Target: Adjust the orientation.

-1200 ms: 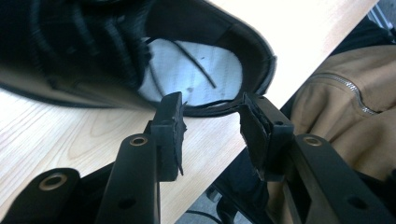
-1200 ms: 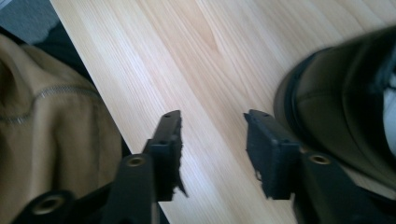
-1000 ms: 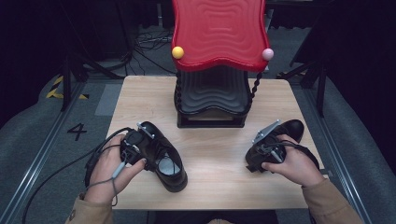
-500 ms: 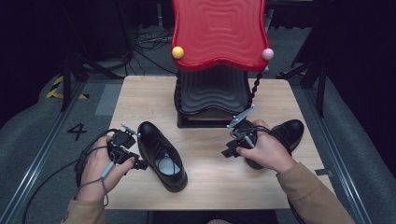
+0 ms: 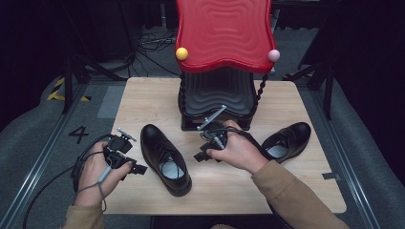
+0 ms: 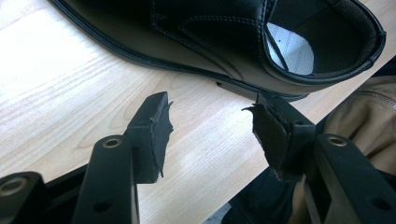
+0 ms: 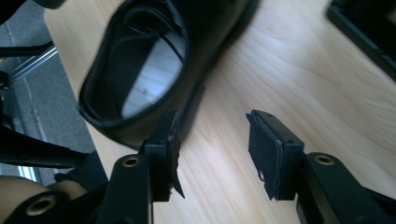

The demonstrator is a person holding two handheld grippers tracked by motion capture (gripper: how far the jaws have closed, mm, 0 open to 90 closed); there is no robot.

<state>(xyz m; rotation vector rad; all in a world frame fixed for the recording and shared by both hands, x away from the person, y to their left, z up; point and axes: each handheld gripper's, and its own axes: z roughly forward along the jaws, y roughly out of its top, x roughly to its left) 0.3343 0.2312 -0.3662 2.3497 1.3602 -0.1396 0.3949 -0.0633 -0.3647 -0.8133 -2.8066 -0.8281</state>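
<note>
A pale wooden table (image 5: 143, 95) fills the middle of the room, and at its far edge stands a black rack (image 5: 217, 98) with ribbed shelves under a big wavy red top (image 5: 224, 33); a yellow ball (image 5: 181, 53) and a pink ball (image 5: 273, 55) sit at the top's front corners.

Two black leather shoes lie on the table. One shoe (image 5: 165, 158) lies left of the middle, toe towards the far edge and heel towards the near edge, its pale insole showing. The other shoe (image 5: 287, 141) lies near the right edge, well apart from the first.

The person's right hand (image 5: 241, 152) reaches in over the middle of the table, just in front of the rack, between the two shoes. The right gripper (image 5: 199, 156) points left at the first shoe; its jaws have just been opening and stand apart with only bare wood between them, the heel of that shoe just beside one pad (image 7: 164, 154).

The left hand (image 5: 95, 169) sits at the near left corner. The left gripper (image 5: 138, 168) is released too, its jaws spread over bare table, just beside the shoe's side and not touching it.
</note>
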